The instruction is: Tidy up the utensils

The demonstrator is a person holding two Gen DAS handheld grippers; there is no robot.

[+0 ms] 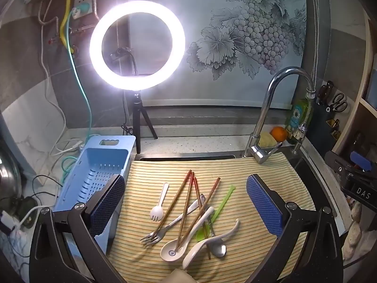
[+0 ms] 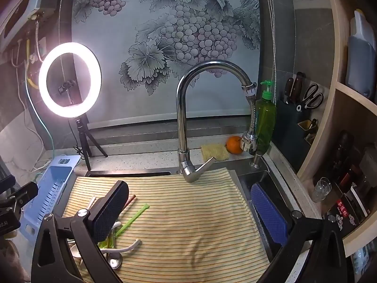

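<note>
Left gripper (image 1: 186, 202): we hold its jaws wide apart, nothing between the pads; the utensil pile lies on the cloth just beyond and between them.
Right gripper (image 2: 190, 207): jaws spread wide over bare striped cloth (image 2: 188, 212); the utensils sit at its left finger, partly hidden behind it.
Utensils: chopsticks (image 1: 186, 202) cross a metal fork (image 1: 160, 232), two white ceramic spoons (image 1: 181, 243), a green plastic spoon (image 1: 219, 204) and a metal spoon (image 1: 218, 247); a small white spork (image 1: 158, 208) lies just left, apart.
Blue drain basket (image 1: 94, 172): left of the cloth, touching its edge.
Open room: we see clear cloth right of the pile; the faucet (image 2: 188, 155) stands at the far edge, the sink (image 2: 256, 176) opening beside the right edge.
</note>
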